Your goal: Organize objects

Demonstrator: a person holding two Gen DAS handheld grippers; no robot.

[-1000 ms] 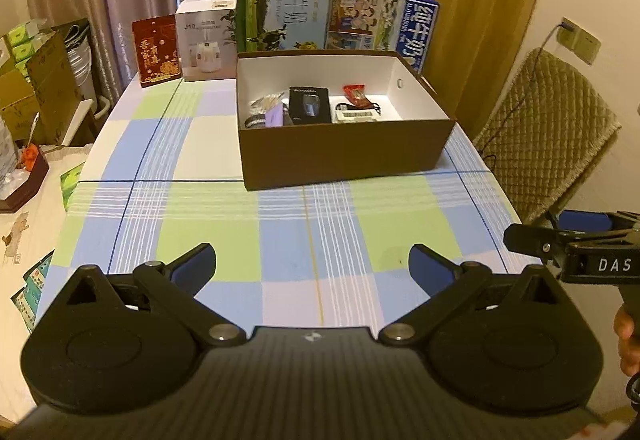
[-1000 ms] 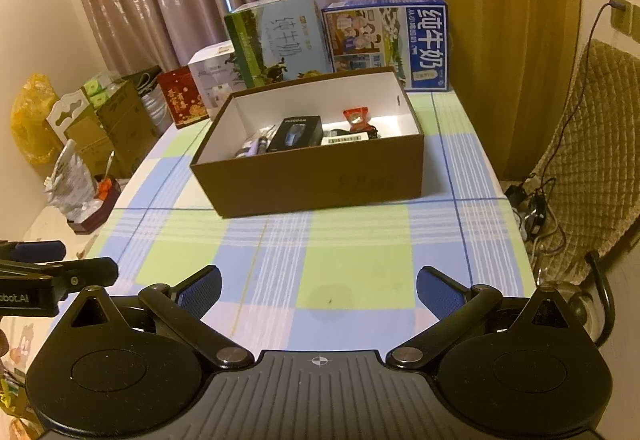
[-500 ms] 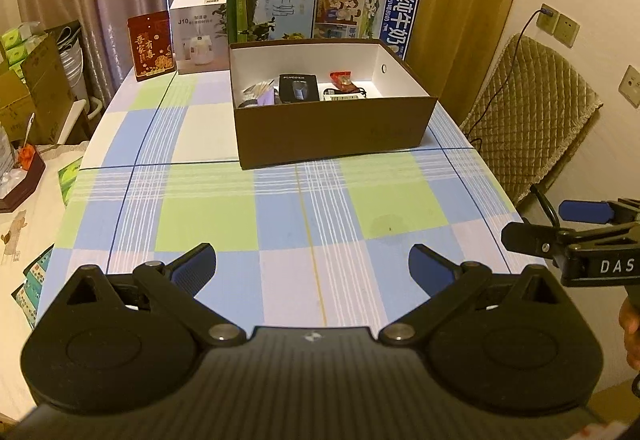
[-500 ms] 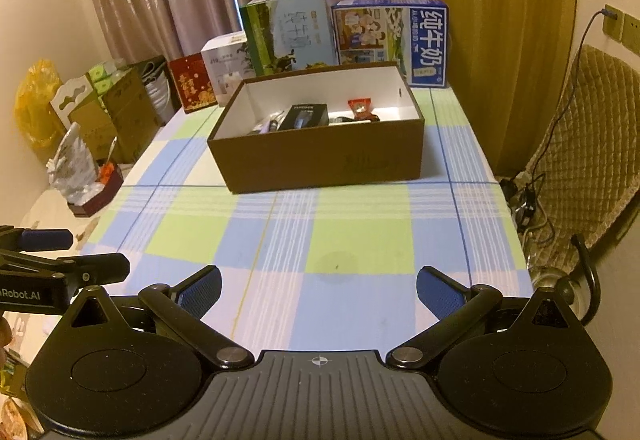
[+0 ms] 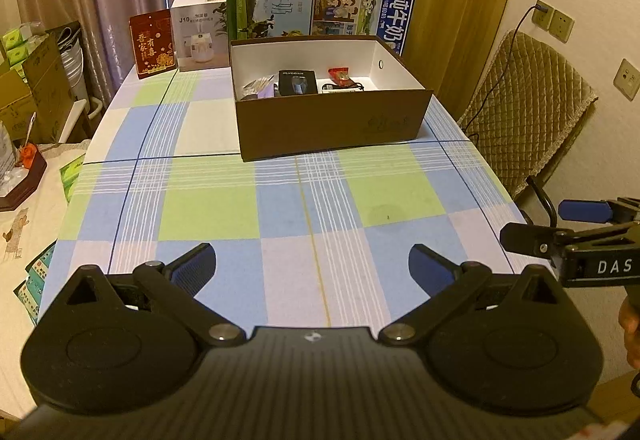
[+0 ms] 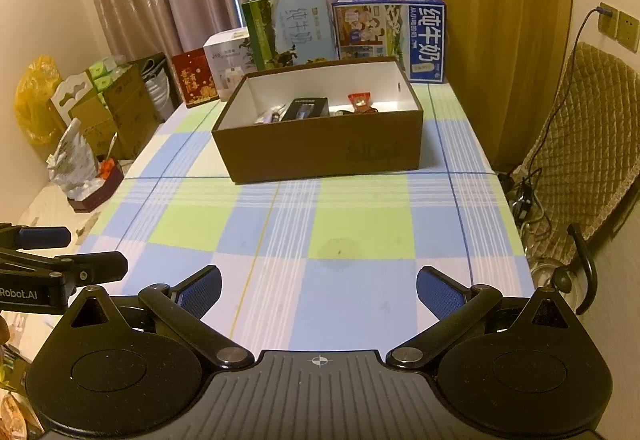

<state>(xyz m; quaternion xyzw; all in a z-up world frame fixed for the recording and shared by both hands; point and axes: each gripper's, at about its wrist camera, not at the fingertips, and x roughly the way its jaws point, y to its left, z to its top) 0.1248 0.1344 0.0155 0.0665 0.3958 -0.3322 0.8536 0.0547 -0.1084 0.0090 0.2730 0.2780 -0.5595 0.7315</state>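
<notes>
Checked cloth in blue, green and white covers the table [image 5: 208, 199], lit warm and dim; curtains hang behind and a quilted chair [image 5: 528, 111] stands off the right edge.

Nearest: left gripper [image 5: 312, 264] hovers over the near end of the table, jaws spread wide, nothing between them. Right gripper [image 6: 318, 290] is level with it, also spread wide and empty. Each shows at the edge of the other's view, so the two sit side by side, well short of the box.

Mid-table: bare cloth, no loose item visible on it in either view.

Farther: brown cardboard box [image 5: 332, 119], open-topped, white inside. In it lie a black device [image 5: 298, 81], a red packet [image 5: 340, 75], a pale purple item [image 5: 264, 91] and what looks like a cable near the packet; detail too small to sort out further. Whatever the task counts as its objects, the small ones seen lie inside the box.

Farthest: a row of upright cartons, two milk cartons [image 5: 272, 5], a white humidifier box [image 5: 198, 31] and a small red box [image 5: 152, 43].

Judgement: the scene fits either items already gathered into the box or items about to be taken out and arranged; the pictures do not settle which. Any reach into the box would need to clear the tall near wall from above, and the flat packet and cable would want a low, careful pinch.
</notes>
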